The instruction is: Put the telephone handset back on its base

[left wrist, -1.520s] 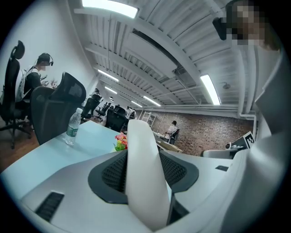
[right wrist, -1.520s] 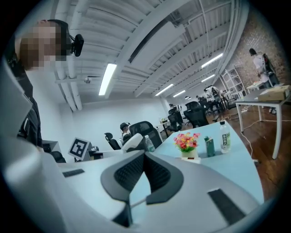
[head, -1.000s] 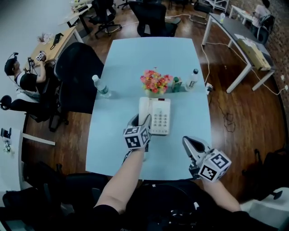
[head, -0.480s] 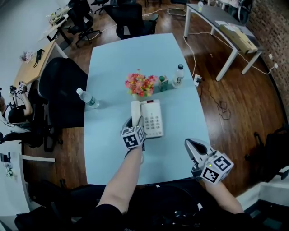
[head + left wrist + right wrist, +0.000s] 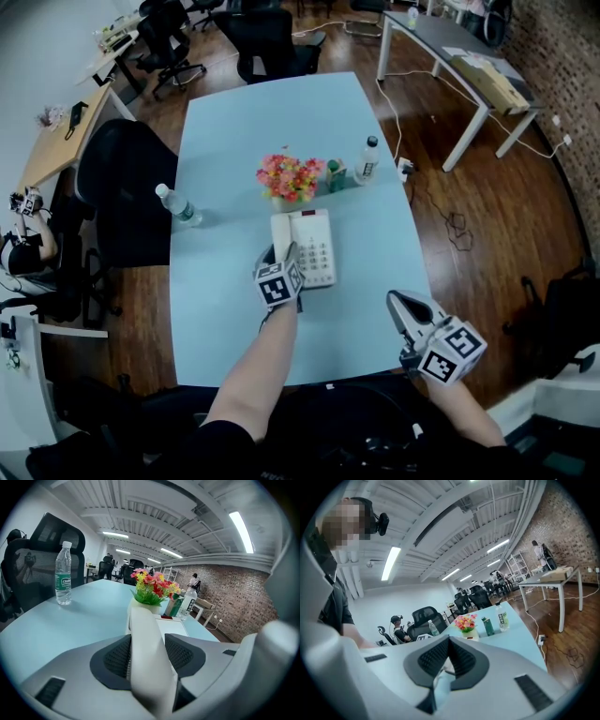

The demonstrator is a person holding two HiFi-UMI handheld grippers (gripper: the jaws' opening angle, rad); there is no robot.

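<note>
The handset (image 5: pixel 279 232) lies along the left side of the base (image 5: pixel 317 246), near the middle of the pale blue surface (image 5: pixel 225 309), and its near end is in my left gripper (image 5: pixel 279 255). Far to the left of it a water bottle (image 5: pixel 175 205) stands upright near the surface's left edge, with a black office chair (image 5: pixel 117 183) just beyond that edge.

In the left gripper view my left gripper (image 5: pixel 149 660) is clenched on the handset (image 5: pixel 144 625). Both dark ribbed pads (image 5: pixel 117 658) press its white sides, and it runs away from me between the jaws toward the flowers (image 5: pixel 152 585). Its far end reaches the base (image 5: pixel 172 624) beside the flower pot. I cannot tell whether it sits fully in the cradle. The keypad face of the base shows to the right of the handset.

Just behind the base in the head view stand the flowers (image 5: pixel 289 176) in a pale pot. To their right are a green carton (image 5: pixel 336 174) and a second bottle (image 5: pixel 367 159), side by side.

My right gripper (image 5: pixel 401 302) hangs further right, near the surface's front right corner, well apart from the telephone. In the right gripper view my right gripper (image 5: pixel 449 641) has its jaws pressed together at the tips, with nothing held between them.
</note>
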